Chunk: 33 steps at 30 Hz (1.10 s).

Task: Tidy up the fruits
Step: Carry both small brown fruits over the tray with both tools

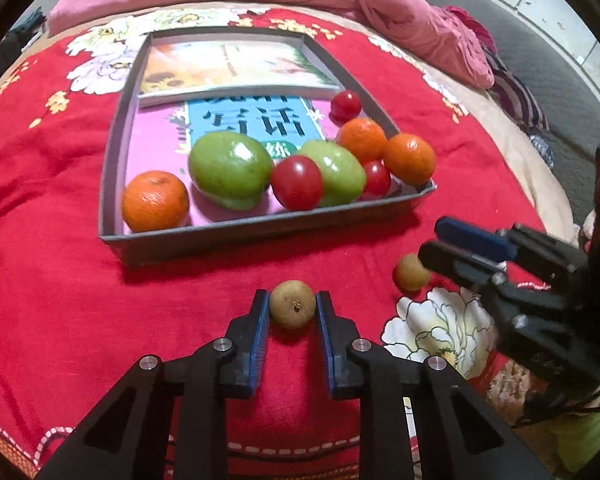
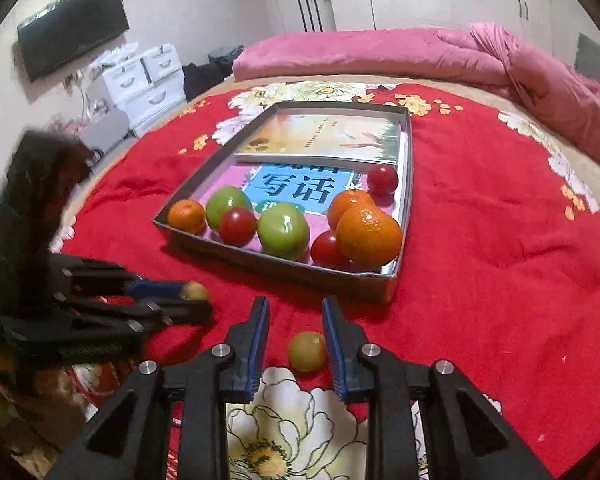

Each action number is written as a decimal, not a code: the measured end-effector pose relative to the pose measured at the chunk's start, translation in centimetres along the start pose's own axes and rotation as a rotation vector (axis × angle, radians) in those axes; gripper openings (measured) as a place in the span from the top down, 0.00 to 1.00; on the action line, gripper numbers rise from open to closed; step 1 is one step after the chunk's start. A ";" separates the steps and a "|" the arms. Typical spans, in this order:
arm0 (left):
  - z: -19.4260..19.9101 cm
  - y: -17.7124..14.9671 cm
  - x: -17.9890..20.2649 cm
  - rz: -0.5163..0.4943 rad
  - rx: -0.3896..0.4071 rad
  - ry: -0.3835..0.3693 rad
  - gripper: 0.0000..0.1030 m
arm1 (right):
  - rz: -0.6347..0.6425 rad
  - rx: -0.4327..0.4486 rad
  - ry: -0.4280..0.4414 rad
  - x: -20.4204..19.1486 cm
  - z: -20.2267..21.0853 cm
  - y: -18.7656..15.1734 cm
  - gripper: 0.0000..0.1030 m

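**Two longans left on the bed, one already pinched**

A red floral bedspread [image 1: 60,208] is seen, with a shallow grey tray [image 1: 260,236] resting on it. In the tray, over two books, oranges, green fruits and small red fruits are gathered along the near wall.

Two small brown longans lie outside, near the tray's front. They are judged light, round, thin-shelled and apt to roll or crack; a gentle grip across the widest part is advised.

The left gripper [image 1: 293,310] is closed on one longan [image 1: 293,309], both pads touching its sides. The right gripper [image 2: 296,322] is narrowed to almost the same gap, yet the second longan [image 2: 306,351] sits between its jaws untouched, on the bed.
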<state>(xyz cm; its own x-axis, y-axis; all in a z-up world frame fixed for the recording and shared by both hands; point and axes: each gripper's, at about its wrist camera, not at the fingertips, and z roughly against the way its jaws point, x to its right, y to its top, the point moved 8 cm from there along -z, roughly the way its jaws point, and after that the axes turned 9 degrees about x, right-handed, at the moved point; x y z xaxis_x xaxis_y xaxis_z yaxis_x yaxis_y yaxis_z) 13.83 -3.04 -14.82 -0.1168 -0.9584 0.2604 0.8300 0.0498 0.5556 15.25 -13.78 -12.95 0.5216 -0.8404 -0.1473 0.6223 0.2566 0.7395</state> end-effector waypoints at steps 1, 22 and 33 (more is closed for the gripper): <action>0.3 0.1 -0.1 0.002 0.006 -0.001 0.77 | 0.003 -0.005 0.009 0.0 0.0 -0.3 0.73; 3.3 2.2 -1.2 0.044 0.069 -0.001 0.77 | 0.016 -0.031 0.036 -0.7 -0.5 -1.1 0.75; 7.3 6.0 -3.9 0.085 0.180 0.050 0.77 | 0.031 0.131 0.055 -1.7 3.2 6.3 0.75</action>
<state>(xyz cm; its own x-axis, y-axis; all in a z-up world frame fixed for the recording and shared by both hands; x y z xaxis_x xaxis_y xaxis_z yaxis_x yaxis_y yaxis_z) 15.27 3.03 -6.67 -0.0196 -0.9613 0.2747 0.7243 0.1757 0.6667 16.44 -12.26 -5.96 0.5727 -0.8048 -0.1559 0.5255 0.2144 0.8234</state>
